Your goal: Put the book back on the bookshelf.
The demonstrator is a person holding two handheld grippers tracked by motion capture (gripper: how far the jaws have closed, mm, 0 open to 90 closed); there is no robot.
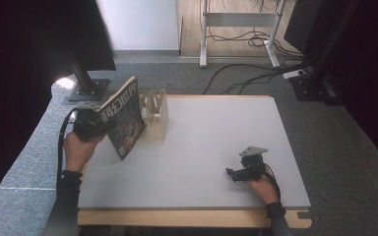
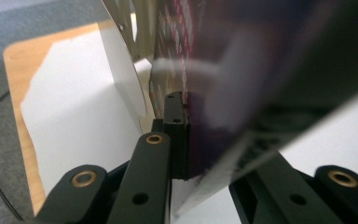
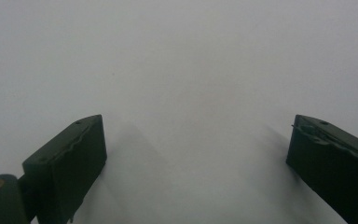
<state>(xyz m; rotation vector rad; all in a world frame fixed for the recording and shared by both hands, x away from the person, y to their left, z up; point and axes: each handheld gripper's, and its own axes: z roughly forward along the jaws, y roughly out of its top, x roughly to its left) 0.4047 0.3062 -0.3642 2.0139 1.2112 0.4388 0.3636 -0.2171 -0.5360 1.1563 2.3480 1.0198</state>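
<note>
Left gripper view: magazine [image 2: 242, 93] between jaws

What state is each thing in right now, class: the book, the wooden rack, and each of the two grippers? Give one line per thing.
book: closed, lifted and tilted, clamped at its edge by the left gripper, beside the rack.
wooden rack: upright on the table, no book seen in its slots.
left gripper: shut on the book.
right gripper: open, jaws wide apart, holding nothing, low over the table.
</note>
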